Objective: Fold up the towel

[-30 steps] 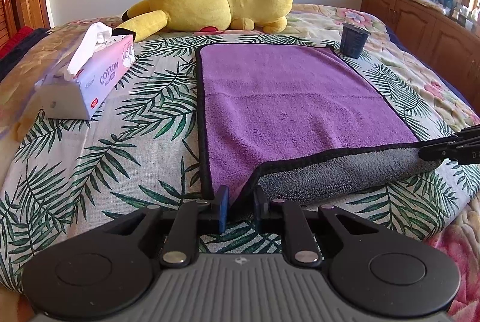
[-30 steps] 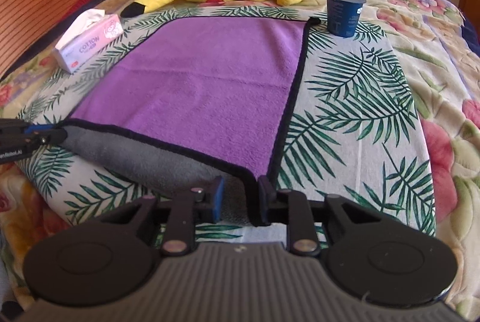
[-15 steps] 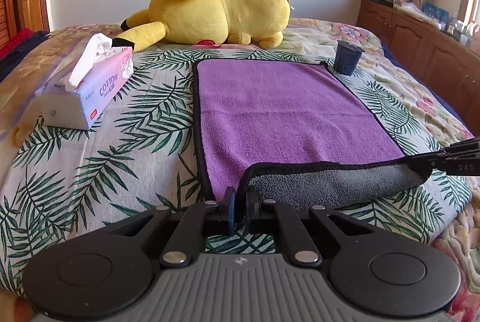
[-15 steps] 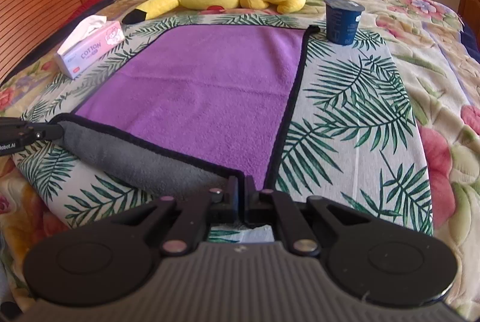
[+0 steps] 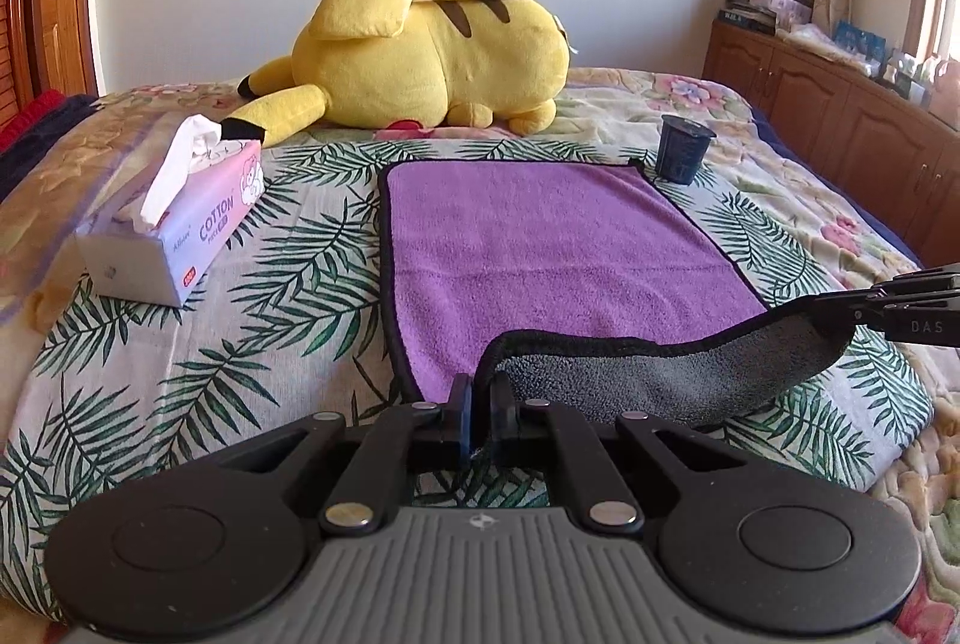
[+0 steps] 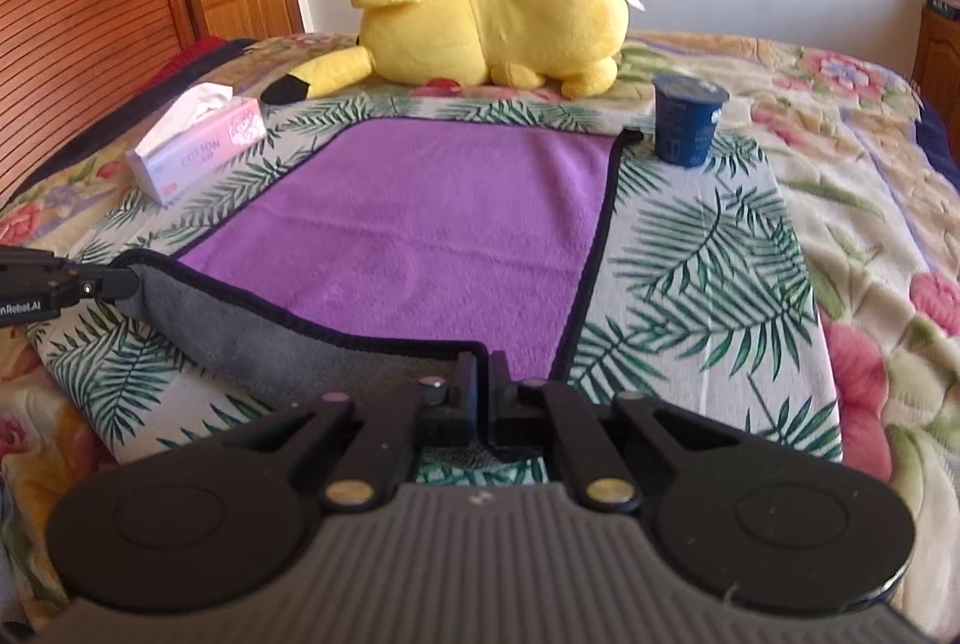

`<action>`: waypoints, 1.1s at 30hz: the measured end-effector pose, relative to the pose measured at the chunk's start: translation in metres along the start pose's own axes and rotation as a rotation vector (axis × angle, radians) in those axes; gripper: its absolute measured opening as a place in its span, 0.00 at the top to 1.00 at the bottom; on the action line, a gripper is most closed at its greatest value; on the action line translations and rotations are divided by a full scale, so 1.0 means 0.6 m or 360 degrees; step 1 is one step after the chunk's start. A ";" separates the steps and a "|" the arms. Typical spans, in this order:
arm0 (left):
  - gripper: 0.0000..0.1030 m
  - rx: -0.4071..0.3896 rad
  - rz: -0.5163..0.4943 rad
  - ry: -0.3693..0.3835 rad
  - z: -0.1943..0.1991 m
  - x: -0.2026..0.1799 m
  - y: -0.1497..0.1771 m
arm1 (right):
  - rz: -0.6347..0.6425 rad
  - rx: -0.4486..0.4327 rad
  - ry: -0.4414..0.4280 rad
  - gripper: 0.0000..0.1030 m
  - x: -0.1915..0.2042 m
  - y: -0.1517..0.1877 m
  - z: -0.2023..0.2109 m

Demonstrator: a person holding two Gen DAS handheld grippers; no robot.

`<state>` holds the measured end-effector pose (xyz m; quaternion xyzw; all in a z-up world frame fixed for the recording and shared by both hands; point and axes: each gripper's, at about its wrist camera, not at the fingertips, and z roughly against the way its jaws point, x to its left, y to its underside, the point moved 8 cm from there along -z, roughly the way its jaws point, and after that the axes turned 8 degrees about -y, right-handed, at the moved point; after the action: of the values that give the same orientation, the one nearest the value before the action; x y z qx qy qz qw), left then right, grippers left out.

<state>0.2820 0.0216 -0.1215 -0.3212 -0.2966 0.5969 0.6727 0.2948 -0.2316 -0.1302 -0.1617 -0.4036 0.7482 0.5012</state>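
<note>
Left gripper (image 5: 478, 419): jaws nearly closed, pinching the near-left corner of the purple microfibre towel with black trim and grey underside (image 5: 552, 248). Corner is raised off the bed, grey side facing the camera.

Right gripper (image 6: 480, 392): jaws likewise almost together, clamped on the near-right corner of the towel (image 6: 432, 224). In the left wrist view the right gripper (image 5: 852, 311) comes in from the right edge with the corner hanging from it; in the right wrist view the left gripper (image 6: 120, 281) shows at the left edge the same way.

Between the two corners the near hem sags in a shallow curve, grey underside exposed, lifted above the palm-leaf print bedspread (image 5: 180, 356). Rest of the towel lies flat on the bed, purple side up, far edge undisturbed.

Left of the towel, apart from it: pink-and-white soft pack of cotton tissues (image 5: 180, 230), one tissue sticking out of the top.

Just beside the far-right towel corner: dark blue plastic cup (image 5: 681, 149), upright; contact with the towel unclear.

Behind the far edge: large yellow plush toy with brown stripes (image 5: 432, 56) lying on its side.

Far right along the wall: wooden cabinet (image 5: 840, 116) with clutter on top.
</note>
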 end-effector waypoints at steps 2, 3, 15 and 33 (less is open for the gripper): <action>1.00 -0.0013 -0.0003 -0.0003 0.000 0.000 -0.007 | 0.0024 -0.0022 0.0010 0.96 0.000 -0.006 0.000; 1.00 -0.0018 -0.0004 -0.0003 0.000 0.000 -0.011 | 0.0028 -0.0029 0.0011 0.96 -0.001 -0.008 0.000; 1.00 -0.0076 -0.0074 0.0004 0.000 -0.010 -0.042 | 0.0095 -0.0104 -0.0009 0.96 -0.001 -0.043 -0.012; 1.00 -0.0131 -0.0161 -0.0009 -0.005 -0.022 -0.100 | 0.0199 -0.0173 -0.0012 0.97 -0.002 -0.090 -0.023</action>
<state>0.3197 0.0036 -0.0765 -0.3315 -0.3388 0.5503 0.6874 0.3378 -0.2176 -0.0973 -0.2108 -0.4346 0.7557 0.4423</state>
